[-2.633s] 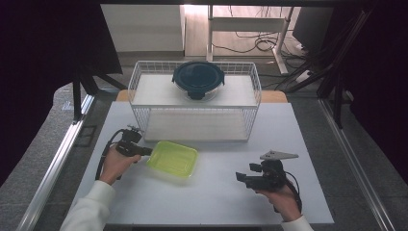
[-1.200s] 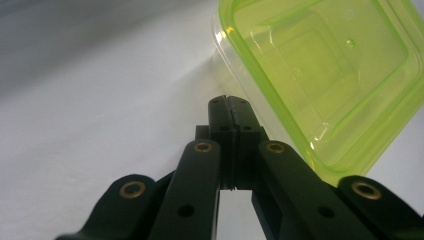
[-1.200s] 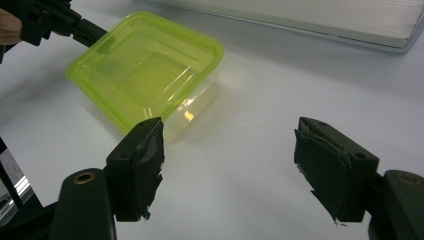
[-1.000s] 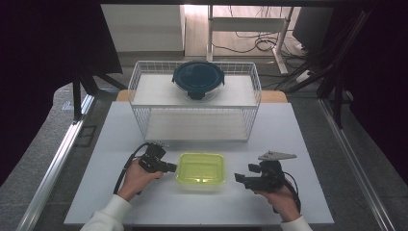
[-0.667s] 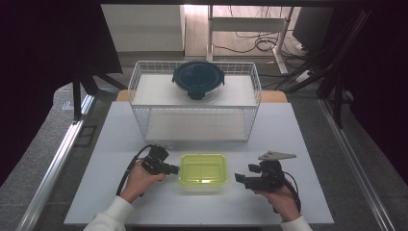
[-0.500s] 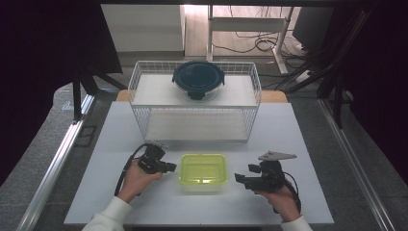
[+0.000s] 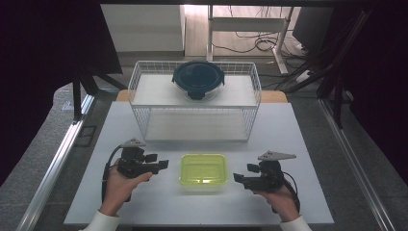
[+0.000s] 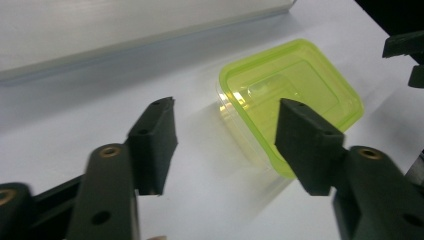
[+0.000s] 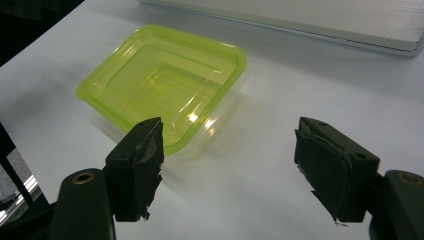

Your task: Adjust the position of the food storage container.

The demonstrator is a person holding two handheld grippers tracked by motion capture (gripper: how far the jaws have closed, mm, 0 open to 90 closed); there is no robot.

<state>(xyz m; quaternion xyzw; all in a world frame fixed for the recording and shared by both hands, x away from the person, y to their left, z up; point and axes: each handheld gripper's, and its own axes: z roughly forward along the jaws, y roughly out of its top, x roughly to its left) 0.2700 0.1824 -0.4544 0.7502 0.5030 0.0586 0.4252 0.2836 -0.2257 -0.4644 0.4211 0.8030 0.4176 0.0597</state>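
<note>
Two tools lie low over the white counter [image 7: 308, 134], one in each of the person's hands, and both stand wide with nothing between their jaws. In the high view the left tool [image 7: 162, 164] points rightward at the yellow-green container [image 7: 203, 169] and stops just short of its left edge; a bare strip of counter separates them. Its own view shows the two black jaws spread far apart over bare counter, the container's near corner lying beyond and between them, untouched. The right tool [image 7: 236, 177] points leftward at the container's right side, also apart from it, and its own view shows its jaws spread wide, the left one overlapping the container's near rim in the picture, though whether it touches cannot be told. The container is a shallow rectangular tub with a translucent green lid on a clear base, sitting flat on the counter midway between the two tools, near the front edge. Behind it, toward the far side of the counter, stands a white wire basket [image 7: 144, 120], and a dark round lidded bowl [image 7: 198, 78] sits inside near its back wall.
</note>
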